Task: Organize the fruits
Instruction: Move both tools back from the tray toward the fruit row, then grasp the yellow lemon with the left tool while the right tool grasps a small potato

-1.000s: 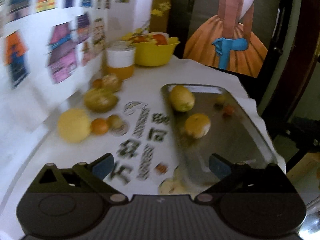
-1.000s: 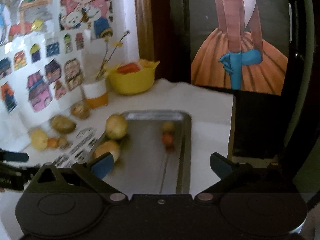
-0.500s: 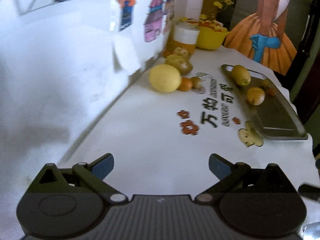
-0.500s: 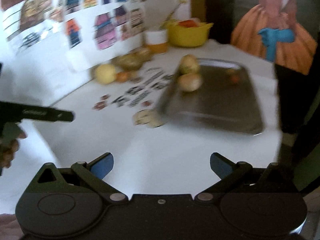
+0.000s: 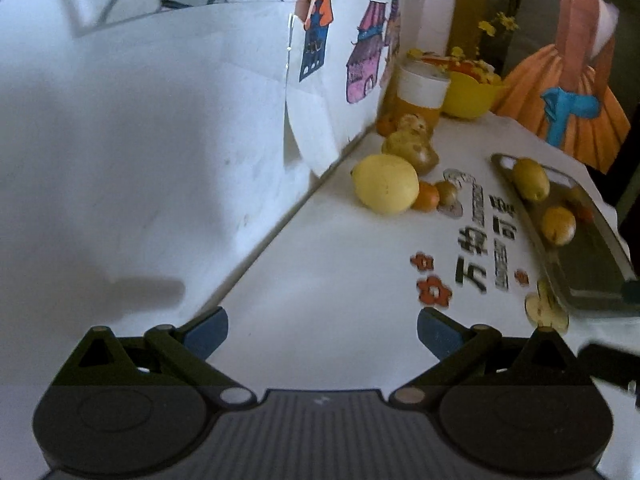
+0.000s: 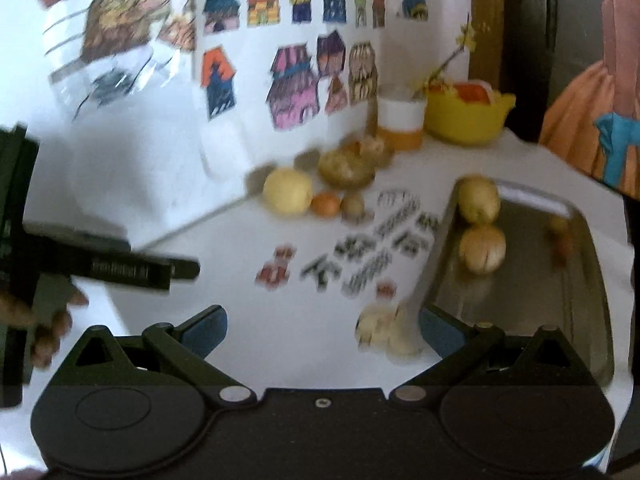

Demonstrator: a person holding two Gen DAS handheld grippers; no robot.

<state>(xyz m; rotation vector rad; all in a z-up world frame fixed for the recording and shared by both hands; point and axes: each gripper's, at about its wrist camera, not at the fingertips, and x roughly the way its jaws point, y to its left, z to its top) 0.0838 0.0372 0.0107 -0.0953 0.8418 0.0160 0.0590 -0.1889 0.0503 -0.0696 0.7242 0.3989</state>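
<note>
A metal tray (image 5: pixel 592 256) (image 6: pixel 532 292) lies at the table's right with two yellowish fruits (image 5: pixel 530 179) (image 5: pixel 558 225) and small ones in it. By the wall sits a large yellow fruit (image 5: pixel 385 189) (image 6: pixel 287 191), a small orange one (image 5: pixel 426 196) (image 6: pixel 326 204), a small brown one (image 5: pixel 446 193) and a brownish pair (image 5: pixel 410 148) behind. My left gripper (image 5: pixel 322 328) is open and empty over bare tablecloth, far short of the fruit. My right gripper (image 6: pixel 322 328) is open and empty near the tray's front corner. The left gripper's body (image 6: pixel 132 268) shows at the left of the right wrist view.
A white tablecloth (image 5: pixel 344 280) with printed lettering covers the table. A white and orange cup (image 5: pixel 420 92) and a yellow bowl (image 5: pixel 470 96) stand at the back. A wall with paper drawings (image 5: pixel 320 48) bounds the left. A hand (image 6: pixel 48 320) holds the left tool.
Both grippers have pulled back from the tray toward the near end of the table. The left one swung left toward the wall. Both stayed open and empty.
</note>
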